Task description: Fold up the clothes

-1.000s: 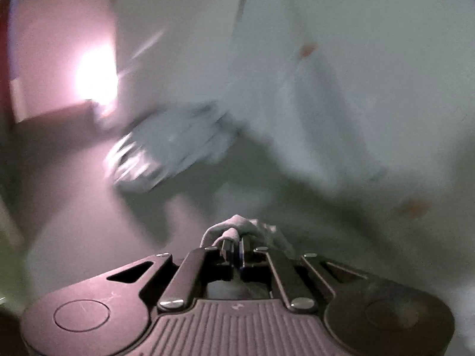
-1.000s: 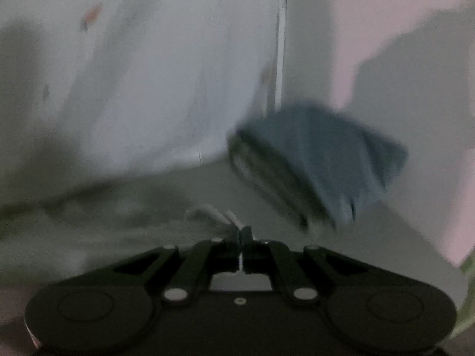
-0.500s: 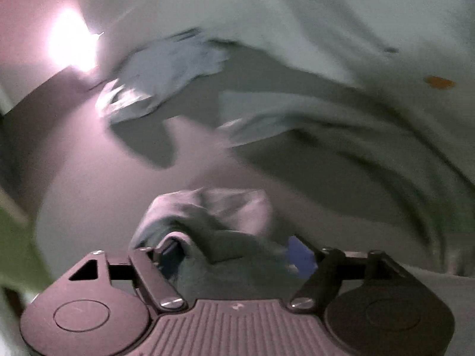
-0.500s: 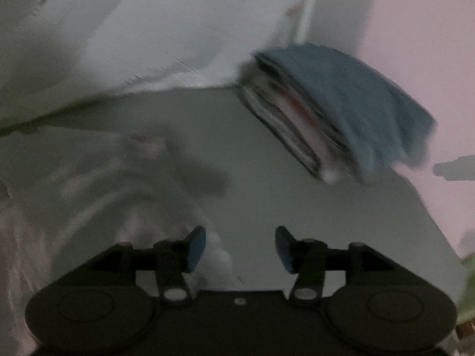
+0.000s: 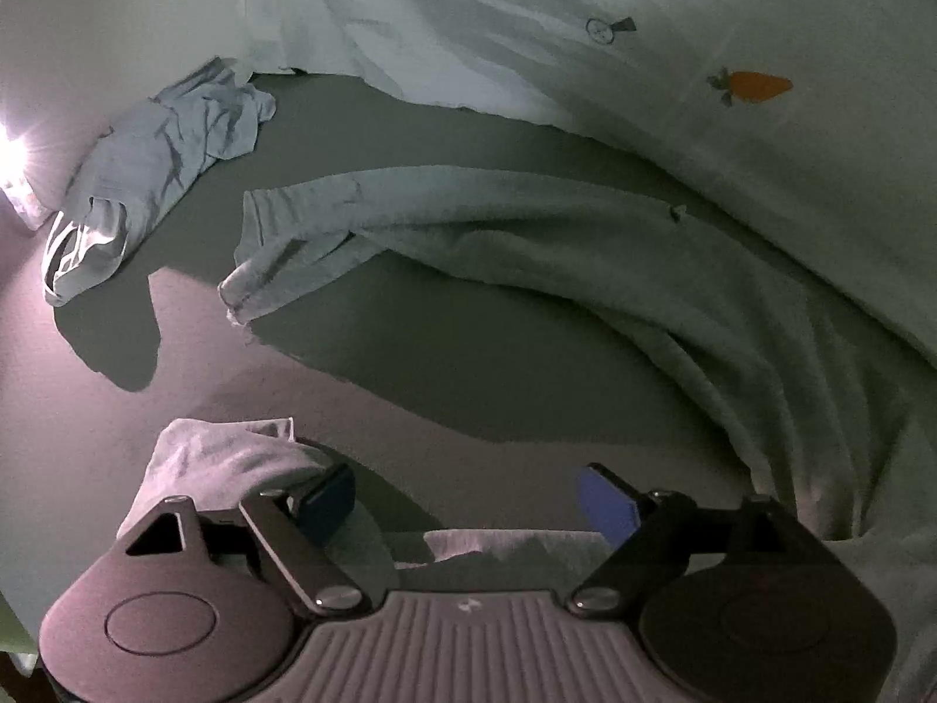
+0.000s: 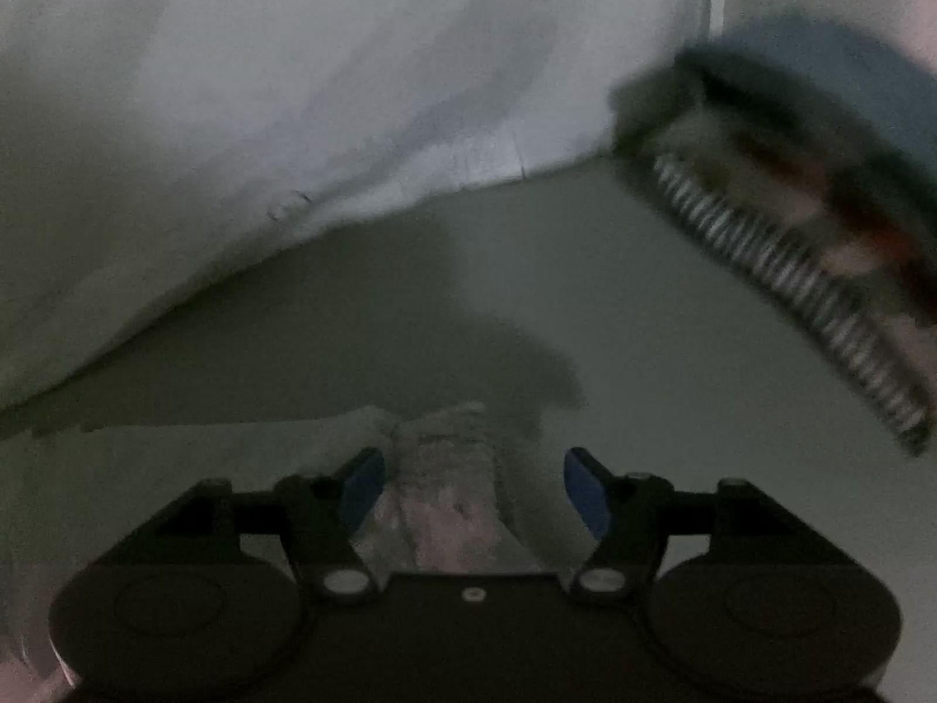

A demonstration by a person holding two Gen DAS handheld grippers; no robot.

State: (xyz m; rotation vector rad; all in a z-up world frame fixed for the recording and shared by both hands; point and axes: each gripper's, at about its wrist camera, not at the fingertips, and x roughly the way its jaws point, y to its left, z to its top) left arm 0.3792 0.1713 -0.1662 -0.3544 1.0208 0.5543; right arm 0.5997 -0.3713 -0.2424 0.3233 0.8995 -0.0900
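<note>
A pale grey-green garment point(image 5: 527, 234) lies spread on the grey surface point(image 5: 468, 375), one leg or sleeve reaching left to a cuff point(image 5: 252, 275). My left gripper point(image 5: 465, 498) is open just above it; a fold of the same cloth point(image 5: 222, 457) lies by the left fingertip point(image 5: 328, 498). My right gripper point(image 6: 474, 492) is open, with a bunched end of the cloth point(image 6: 445, 468) lying loose between the jaws, not pinched.
A crumpled light-blue garment point(image 5: 158, 164) lies at the far left near a bright light point(image 5: 9, 155). A white carrot-print sheet point(image 5: 673, 47) hangs behind. A stack of folded clothes with a blue top point(image 6: 820, 176) sits at the right.
Both grippers were shut on the cloth a second ago and have opened and let it go. The garment now lies on the surface; both cameras have tilted down.
</note>
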